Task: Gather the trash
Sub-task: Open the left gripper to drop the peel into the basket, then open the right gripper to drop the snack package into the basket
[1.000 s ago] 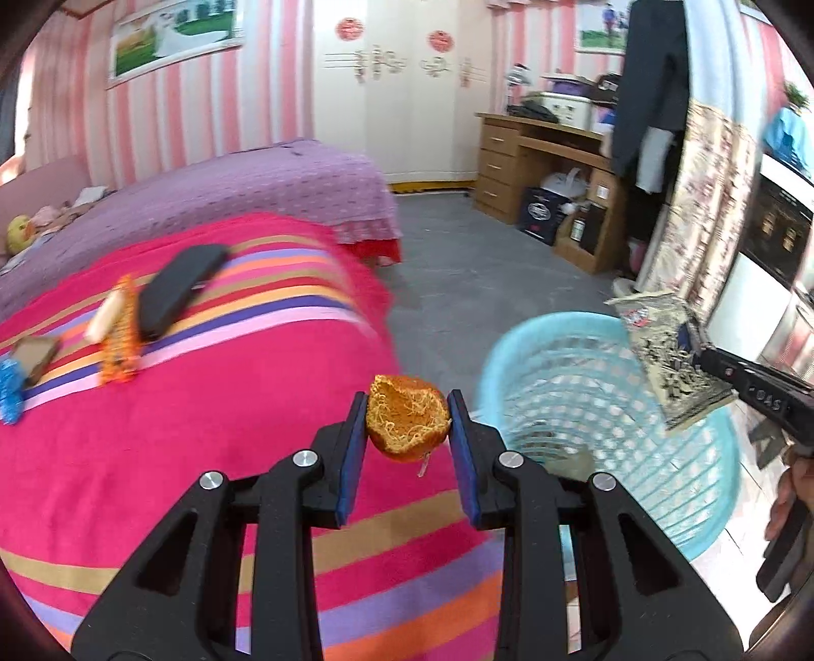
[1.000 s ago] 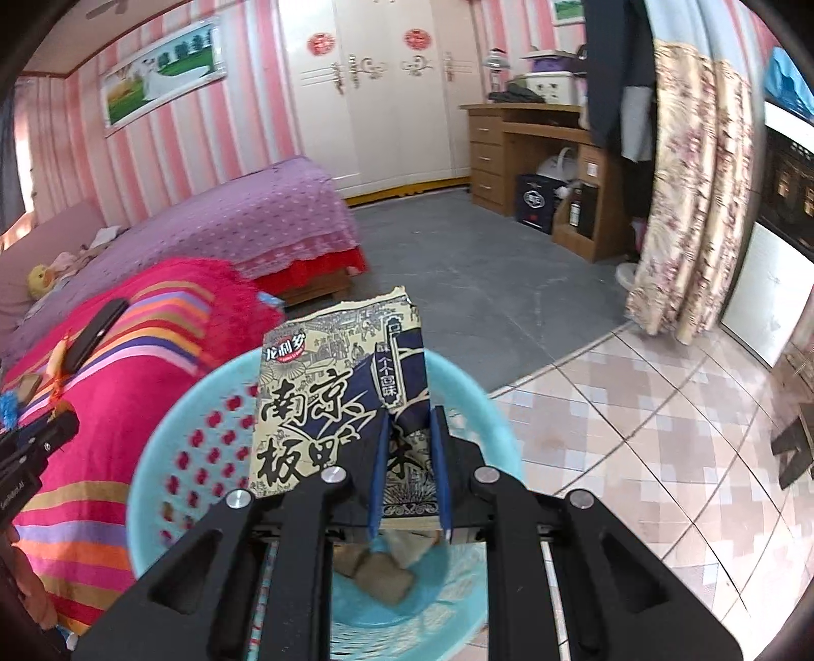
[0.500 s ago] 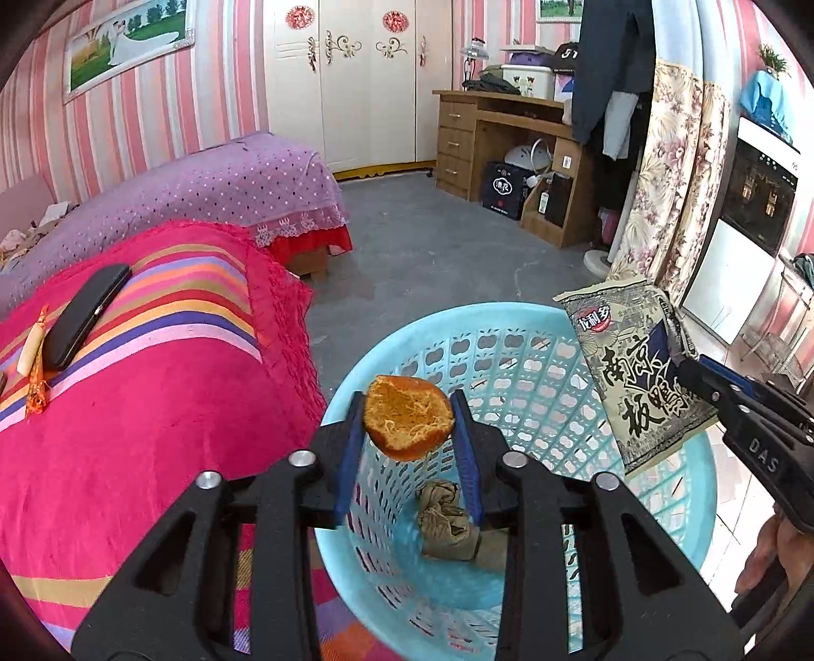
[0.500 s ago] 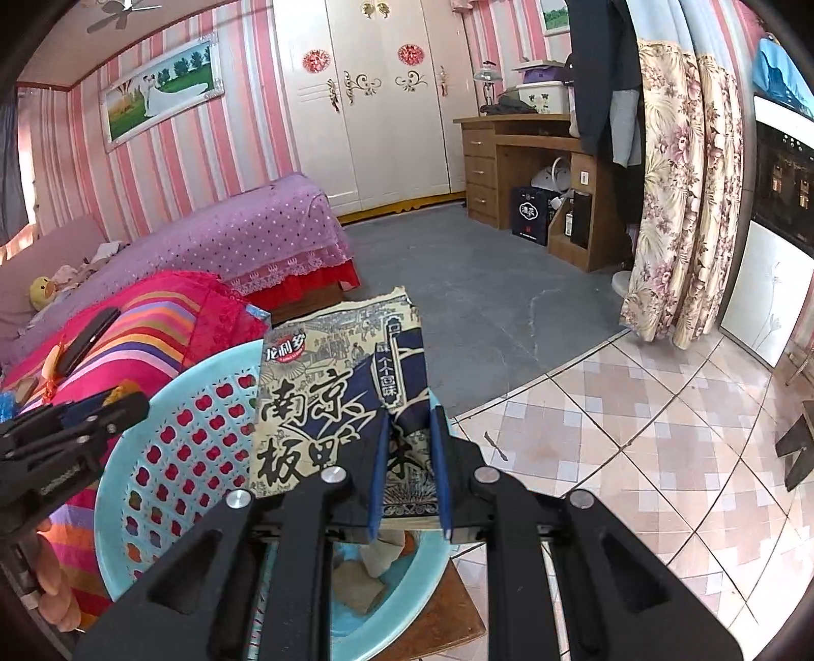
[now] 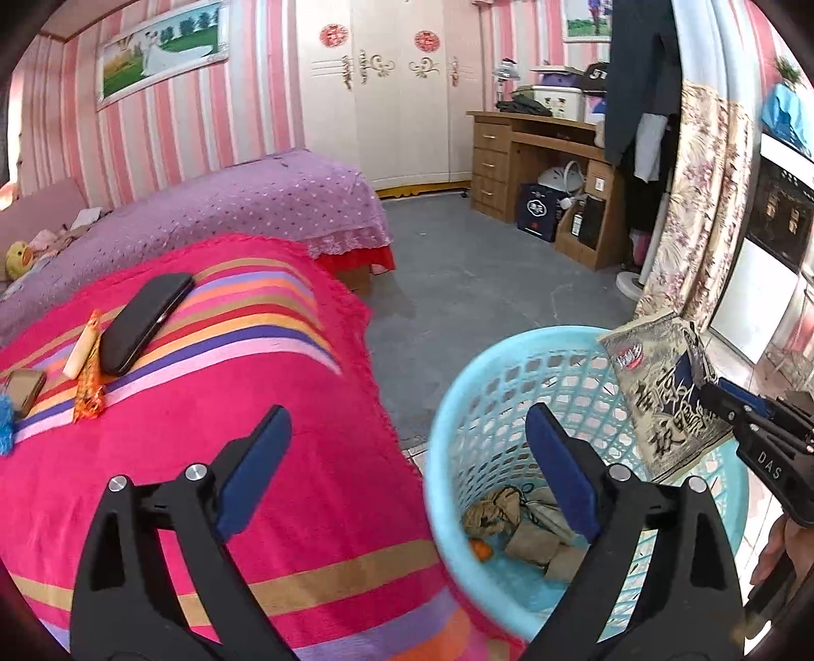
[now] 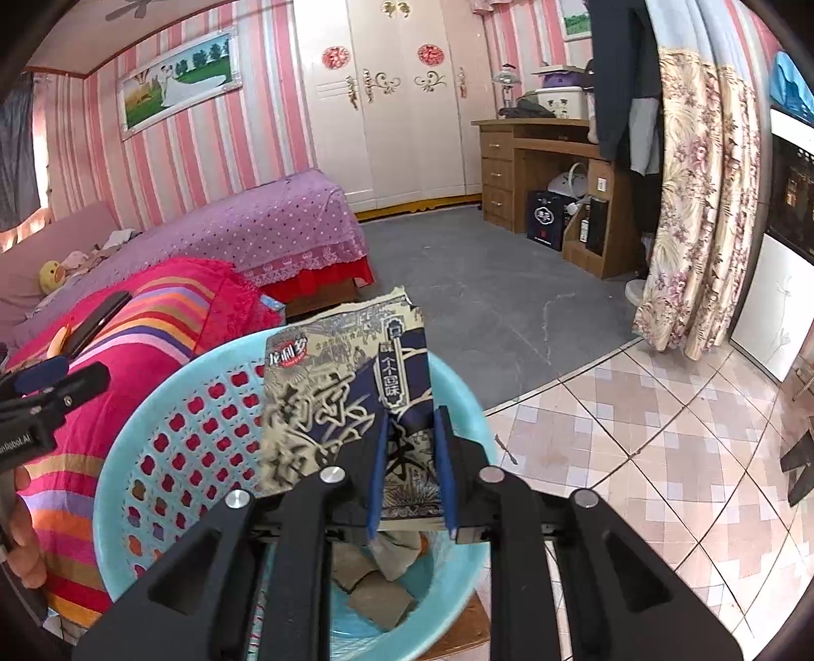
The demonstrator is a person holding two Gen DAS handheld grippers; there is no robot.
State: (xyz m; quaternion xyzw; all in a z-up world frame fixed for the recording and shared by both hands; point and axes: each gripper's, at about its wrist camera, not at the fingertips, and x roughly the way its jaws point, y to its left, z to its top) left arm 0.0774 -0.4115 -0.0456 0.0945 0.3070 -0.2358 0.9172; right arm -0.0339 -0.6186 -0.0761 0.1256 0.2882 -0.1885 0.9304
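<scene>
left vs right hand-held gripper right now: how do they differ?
The left hand-held gripper has its jaws spread wide and opening, with nothing between them; the right hand-held gripper has narrow jaws around a torn printed snack wrapper, just starting to open. Left hangs at the edge of the light blue plastic basket, right above it. Both point downward.

A home bedroom. A bed (image 5: 264, 203) under a purple dotted cover lies at ten o'clock, with a framed landscape picture (image 5: 157, 48) on the pink-striped wall (image 6: 285, 96) above it. A cream wardrobe (image 5: 402, 91) stands at twelve, a wooden desk (image 5: 534, 162) with drawers at one, and a floral curtain (image 6: 697, 203) hangs at two.
</scene>
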